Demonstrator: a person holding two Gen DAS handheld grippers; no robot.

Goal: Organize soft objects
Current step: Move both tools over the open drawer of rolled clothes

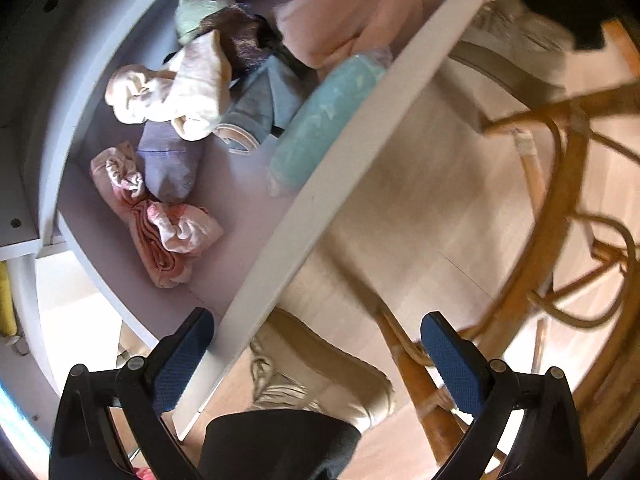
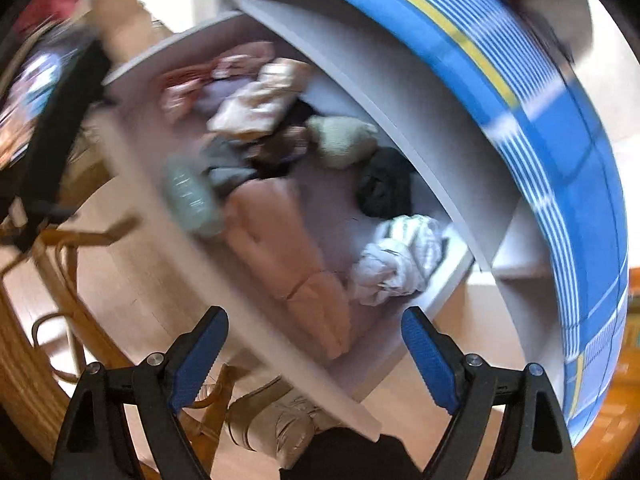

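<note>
An open white drawer (image 1: 340, 168) holds soft items. In the left wrist view I see pink rolled cloths (image 1: 160, 224), a lilac bundle (image 1: 172, 160), a cream bundle (image 1: 188, 88), a teal roll (image 1: 320, 120) and a peach garment (image 1: 360, 12). My left gripper (image 1: 316, 344) is open and empty above the drawer's front edge. In the blurred right wrist view the peach garment (image 2: 288, 248), a striped white cloth (image 2: 400, 260) and a black item (image 2: 384, 188) lie in the drawer (image 2: 224, 272). My right gripper (image 2: 314, 340) is open and empty above it.
A rattan chair (image 1: 552, 200) stands on the wooden floor (image 1: 420, 220) beside the drawer. A blue striped fabric (image 2: 560, 140) fills the right wrist view's right side. My slippered foot (image 1: 320, 380) is below the drawer front.
</note>
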